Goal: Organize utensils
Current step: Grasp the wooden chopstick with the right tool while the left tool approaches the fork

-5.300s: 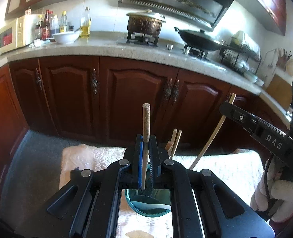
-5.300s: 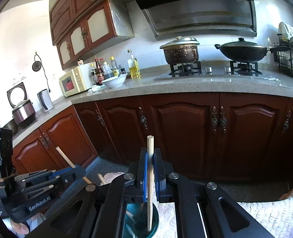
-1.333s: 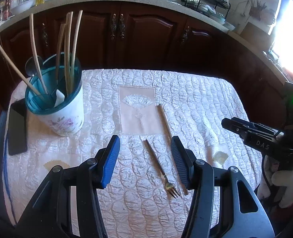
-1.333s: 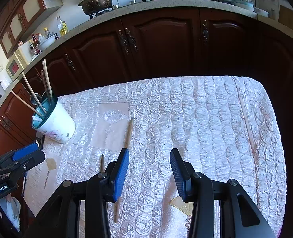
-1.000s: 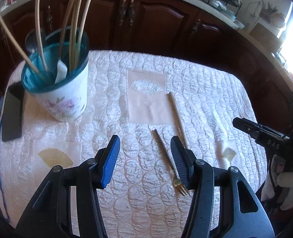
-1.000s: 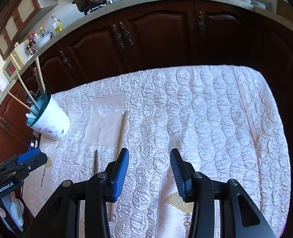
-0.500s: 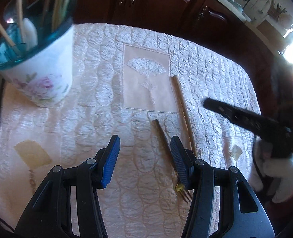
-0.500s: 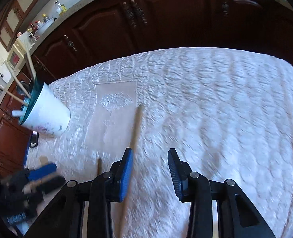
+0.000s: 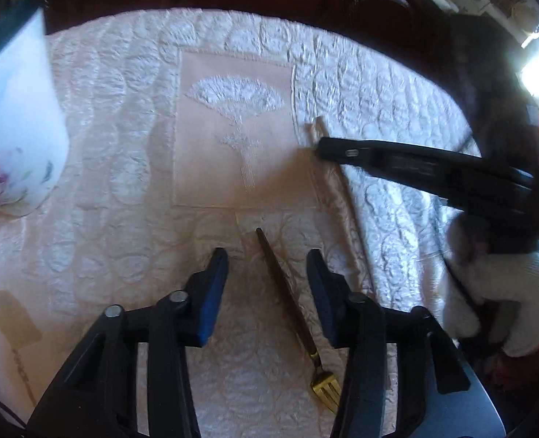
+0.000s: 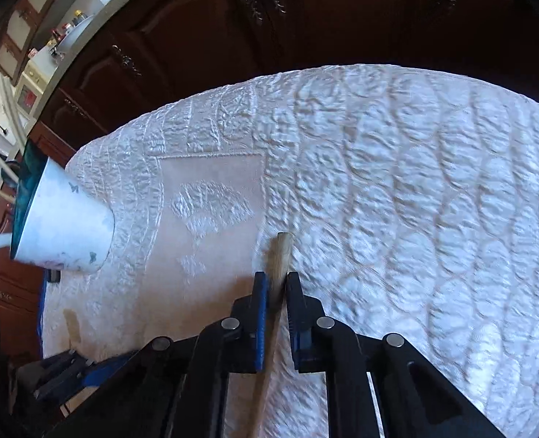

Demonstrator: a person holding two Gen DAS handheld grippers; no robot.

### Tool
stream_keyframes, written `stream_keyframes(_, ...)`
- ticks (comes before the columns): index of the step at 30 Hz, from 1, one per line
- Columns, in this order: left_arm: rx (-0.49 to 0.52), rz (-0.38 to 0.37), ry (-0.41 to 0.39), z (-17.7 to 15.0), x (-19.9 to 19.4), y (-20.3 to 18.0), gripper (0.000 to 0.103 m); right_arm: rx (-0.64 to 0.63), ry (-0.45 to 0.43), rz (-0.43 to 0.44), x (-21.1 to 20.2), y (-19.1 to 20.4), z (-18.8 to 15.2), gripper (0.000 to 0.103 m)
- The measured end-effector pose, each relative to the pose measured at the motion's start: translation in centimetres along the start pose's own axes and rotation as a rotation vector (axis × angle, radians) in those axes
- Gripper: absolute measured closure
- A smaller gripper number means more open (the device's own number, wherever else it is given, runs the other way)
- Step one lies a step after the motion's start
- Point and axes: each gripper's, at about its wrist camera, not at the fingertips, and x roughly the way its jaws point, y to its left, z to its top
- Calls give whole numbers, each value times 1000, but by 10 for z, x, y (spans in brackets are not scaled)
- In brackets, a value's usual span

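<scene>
Around chopstick (image 10: 279, 266), newly closed right tool (image 10: 276, 284)

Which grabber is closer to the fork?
Left. The left gripper straddles the fork, its jaws closing. The right gripper is farther away, shut on the chopstick.

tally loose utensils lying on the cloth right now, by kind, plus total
fork: 1
wooden chopstick: 1
total: 2
</scene>
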Motion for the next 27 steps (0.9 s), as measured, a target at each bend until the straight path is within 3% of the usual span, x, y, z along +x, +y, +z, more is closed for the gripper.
stream_keyframes(4,36,31,-6,-1,6,-7,73,-2,5,-14,-14,-13,-12,94)
stream_keyframes(6,49,43,-12,0,8,-10,91,4,12,-17,-16,-19,-16,95)
stream_keyframes(11,42,3,-10,4,7,-12,95,18,-17,7,-30,-22,-21,95)
stream_keyframes(27,76,-66,-119,-10,-64,-19,98,-35,-251,27,-157,-7,-31,96)
